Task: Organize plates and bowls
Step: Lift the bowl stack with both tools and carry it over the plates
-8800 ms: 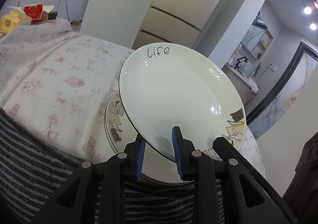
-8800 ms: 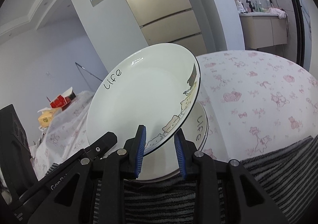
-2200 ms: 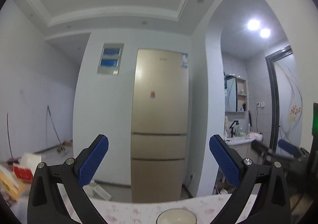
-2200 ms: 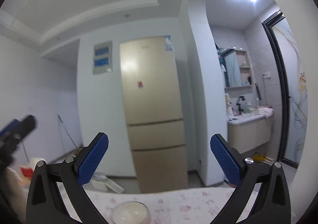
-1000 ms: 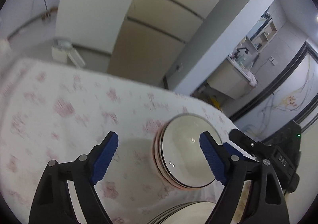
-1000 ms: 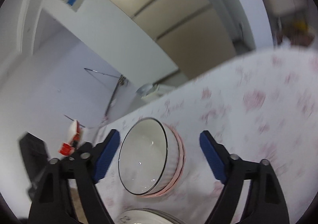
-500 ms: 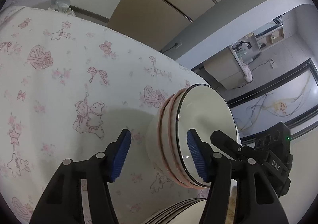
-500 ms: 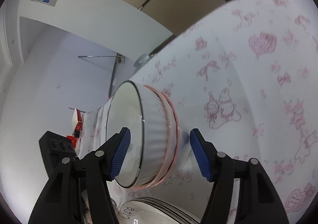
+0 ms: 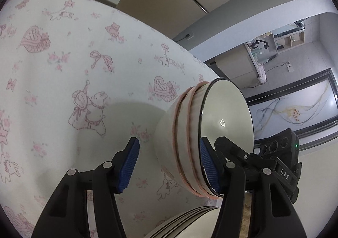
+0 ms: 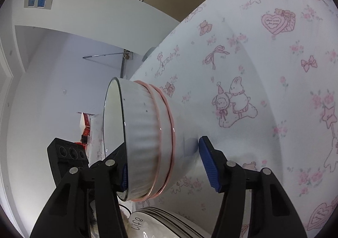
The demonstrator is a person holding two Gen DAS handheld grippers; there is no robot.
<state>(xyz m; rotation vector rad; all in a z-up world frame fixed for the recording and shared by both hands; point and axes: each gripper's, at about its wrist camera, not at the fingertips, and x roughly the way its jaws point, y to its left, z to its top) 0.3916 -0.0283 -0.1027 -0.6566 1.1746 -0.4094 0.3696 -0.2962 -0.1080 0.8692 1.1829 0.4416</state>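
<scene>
Left wrist view: left gripper (image 9: 169, 164) spread, bowl stack (image 9: 190, 136) between its jaws on the tablecloth (image 9: 63, 69); contact unclear. Right gripper (image 10: 162, 161) likewise spread around the stack (image 10: 145, 138), one pad hidden behind the rim. Plates (image 10: 152, 225) cut off below.

Soft even indoor light, sharp focus, heavy fisheye warp, dark corners
</scene>
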